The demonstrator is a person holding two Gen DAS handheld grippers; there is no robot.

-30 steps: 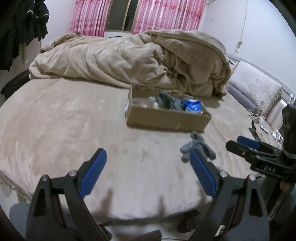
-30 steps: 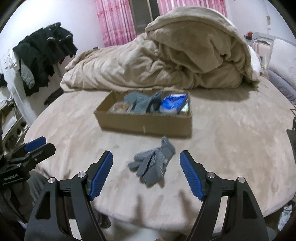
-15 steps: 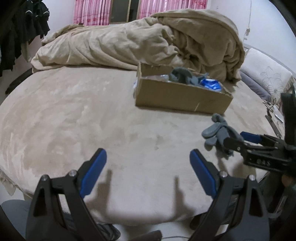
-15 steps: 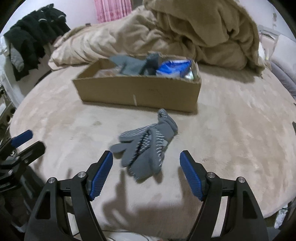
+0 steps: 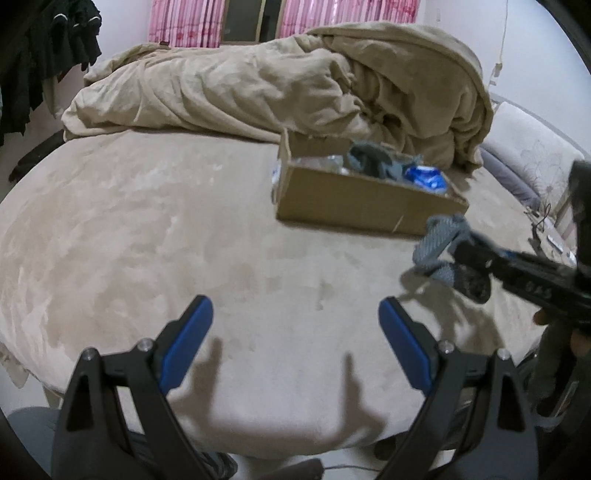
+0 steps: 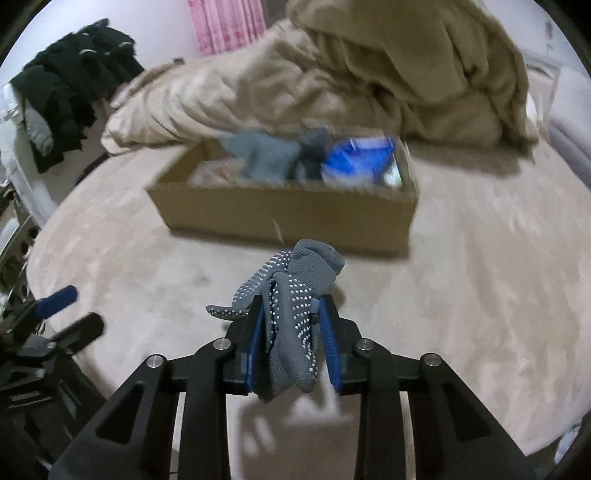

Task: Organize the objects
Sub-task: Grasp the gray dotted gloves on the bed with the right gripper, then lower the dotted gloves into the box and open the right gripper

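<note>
My right gripper (image 6: 291, 332) is shut on a pair of grey dotted gloves (image 6: 295, 295) and holds them above the beige bed, in front of the cardboard box (image 6: 288, 218). The box holds grey cloth (image 6: 262, 155) and a blue packet (image 6: 362, 158). In the left wrist view the gloves (image 5: 439, 247) hang from the right gripper (image 5: 465, 258) near the box's (image 5: 354, 206) right corner. My left gripper (image 5: 295, 332) is open and empty over the bed's near part.
A crumpled beige duvet (image 5: 295, 85) lies behind the box. Dark clothes (image 6: 70, 92) hang at the left. A pillow (image 5: 532, 155) lies at the right. Pink curtains (image 5: 229, 14) hang on the far wall.
My right gripper has closed on the grey gloves and lifted them off the bed. My left gripper stays open and has moved slightly forward.
</note>
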